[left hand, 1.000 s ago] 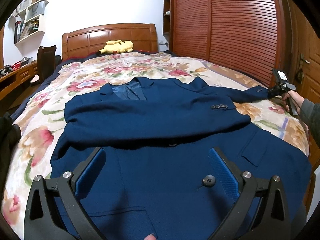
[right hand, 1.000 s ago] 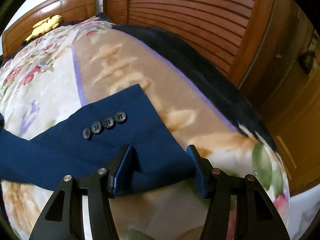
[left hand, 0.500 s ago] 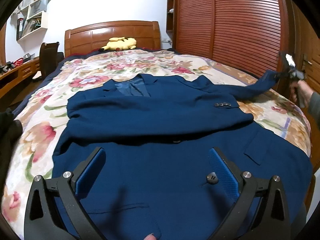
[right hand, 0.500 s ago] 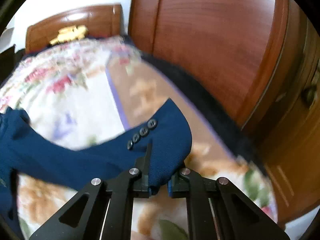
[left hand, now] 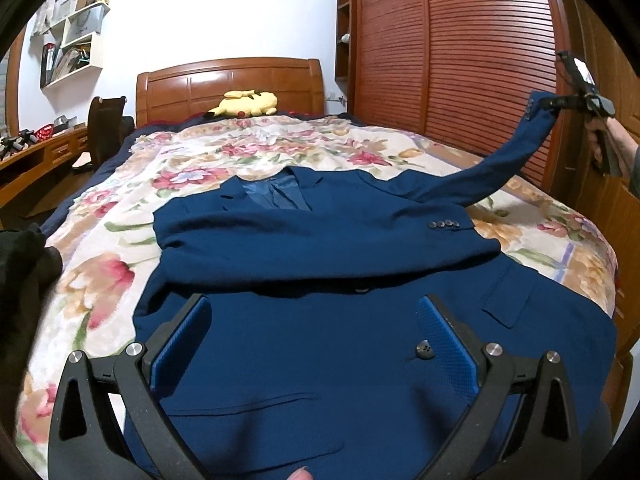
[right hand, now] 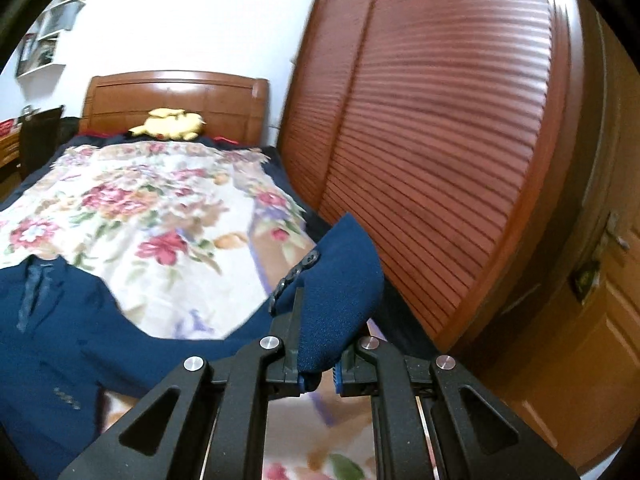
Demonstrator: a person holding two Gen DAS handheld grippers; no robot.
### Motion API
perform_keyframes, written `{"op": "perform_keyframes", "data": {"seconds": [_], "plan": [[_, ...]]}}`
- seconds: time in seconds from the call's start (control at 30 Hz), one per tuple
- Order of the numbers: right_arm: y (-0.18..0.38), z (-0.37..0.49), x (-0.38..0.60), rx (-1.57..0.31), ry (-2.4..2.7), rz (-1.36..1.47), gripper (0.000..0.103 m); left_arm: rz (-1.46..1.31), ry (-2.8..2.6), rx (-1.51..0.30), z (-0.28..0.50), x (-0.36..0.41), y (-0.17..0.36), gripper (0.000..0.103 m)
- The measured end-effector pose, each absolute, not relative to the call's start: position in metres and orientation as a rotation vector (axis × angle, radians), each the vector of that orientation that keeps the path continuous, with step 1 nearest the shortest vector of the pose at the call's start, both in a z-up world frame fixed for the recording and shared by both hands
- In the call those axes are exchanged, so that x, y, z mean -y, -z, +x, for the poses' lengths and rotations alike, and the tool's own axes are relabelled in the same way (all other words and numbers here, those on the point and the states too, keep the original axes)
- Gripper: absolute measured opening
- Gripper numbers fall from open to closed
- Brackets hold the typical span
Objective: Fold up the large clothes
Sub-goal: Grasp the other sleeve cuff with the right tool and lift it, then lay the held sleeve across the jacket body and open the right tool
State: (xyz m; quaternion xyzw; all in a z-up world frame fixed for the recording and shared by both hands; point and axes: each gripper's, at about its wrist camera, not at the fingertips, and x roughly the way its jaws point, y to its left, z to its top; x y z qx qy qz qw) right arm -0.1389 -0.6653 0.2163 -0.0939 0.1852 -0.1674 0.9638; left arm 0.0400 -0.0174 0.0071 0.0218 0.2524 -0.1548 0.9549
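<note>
A navy blue suit jacket [left hand: 320,320] lies front up on the floral bedspread [left hand: 248,152]. One sleeve [left hand: 340,240] is folded across its chest. My left gripper [left hand: 316,332] is open and hovers over the jacket's lower front, near a dark button [left hand: 425,349]. My right gripper [right hand: 318,376] is shut on the cuff [right hand: 340,292] of the other sleeve. In the left wrist view that sleeve [left hand: 504,160] rises off the bed up to the right gripper [left hand: 560,102] at the right.
A yellow plush toy [left hand: 246,103] lies by the wooden headboard [left hand: 228,84]. A slatted wooden wardrobe [left hand: 452,60] runs along the bed's right side, with a door [right hand: 592,300] beyond it. A desk and chair [left hand: 108,128] stand at the left. Dark cloth [left hand: 24,264] lies at the bed's left edge.
My right gripper closed on the sleeve cuff and lifted it off the bed, up and toward the wardrobe. My left gripper stayed open over the jacket's lower front.
</note>
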Motion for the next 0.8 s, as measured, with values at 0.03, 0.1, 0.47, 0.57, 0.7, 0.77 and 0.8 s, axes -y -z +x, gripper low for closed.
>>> {"op": "perform_keyframes", "data": {"seconds": [0.03,0.1,0.47,0.57,0.7,0.77,0.8], "plan": [[-0.217,-0.141,0.658,-0.369,0.325,-0.198,0.009,0.041,0.315,-0.510,0.040,0.015,-0.008,0.103],[-0.220,-0.146,0.640,-0.358,0.293,-0.217,0.009,0.033,0.314,-0.508,0.039,0.010,-0.009,0.103],[-0.229,-0.187,0.563,-0.264,0.093,-0.271,0.009,-0.001,0.291,-0.485,0.029,-0.019,-0.016,0.103],[-0.232,-0.192,0.553,-0.246,0.047,-0.277,0.009,-0.012,0.288,-0.484,0.024,-0.027,-0.020,0.103],[-0.235,-0.200,0.536,-0.237,0.005,-0.280,0.009,-0.024,0.277,-0.475,0.015,-0.035,-0.023,0.103],[-0.235,-0.201,0.533,-0.236,-0.020,-0.279,0.009,-0.025,0.267,-0.474,0.012,-0.039,-0.024,0.103],[-0.235,-0.204,0.529,-0.234,-0.035,-0.284,0.009,-0.026,0.261,-0.474,0.011,-0.041,-0.024,0.103]]}}
